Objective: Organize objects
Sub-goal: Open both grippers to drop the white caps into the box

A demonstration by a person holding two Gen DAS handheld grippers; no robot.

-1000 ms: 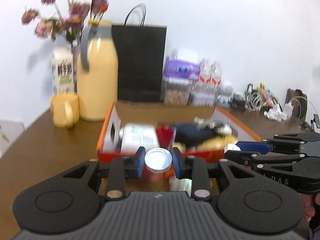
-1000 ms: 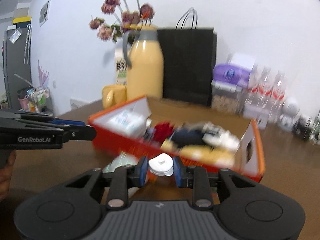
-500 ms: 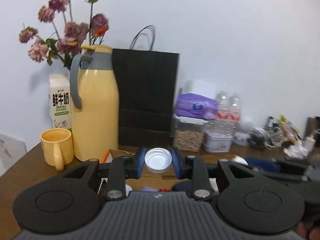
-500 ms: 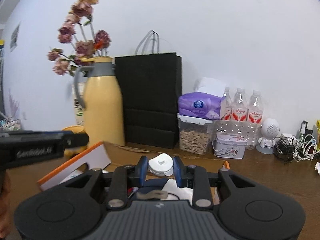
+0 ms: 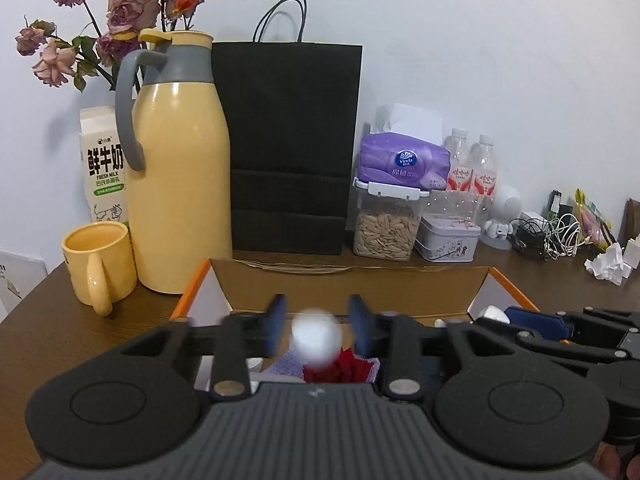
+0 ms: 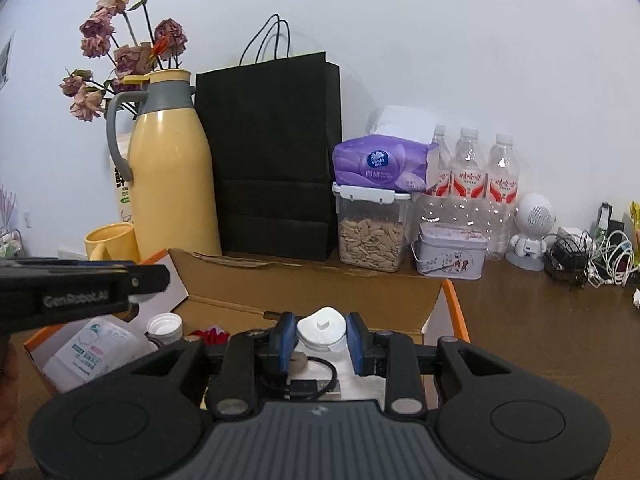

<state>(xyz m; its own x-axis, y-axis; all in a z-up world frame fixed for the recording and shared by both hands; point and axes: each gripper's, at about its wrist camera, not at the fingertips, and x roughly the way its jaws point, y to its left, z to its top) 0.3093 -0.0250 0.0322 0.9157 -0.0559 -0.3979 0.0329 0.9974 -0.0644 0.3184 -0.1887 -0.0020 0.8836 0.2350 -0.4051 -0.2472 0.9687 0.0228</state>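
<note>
Behind the orange-edged cardboard box (image 5: pixel 348 280) at twelve o'clock stands a black paper bag (image 5: pixel 288 144), while the left gripper (image 5: pixel 316 322), jaws just opened, frees a blurred white cap (image 5: pixel 316 338) above it, and the right gripper (image 6: pixel 320 330) pinches a white lid (image 6: pixel 322 326).

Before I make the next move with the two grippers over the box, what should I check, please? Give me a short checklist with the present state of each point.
1. The left gripper has let go: ok. Its jaws have just been opening, and the blurred white cap is loose between them.
2. The white cap is over the cardboard box: ok.
3. The right gripper holds the white lid: ok, the pads press on both sides.
4. The right gripper is over the cardboard box: ok.
5. There is a free spot below the white lid: cannot tell; a black cable lies there.
6. The two grippers are apart: ok.
</note>
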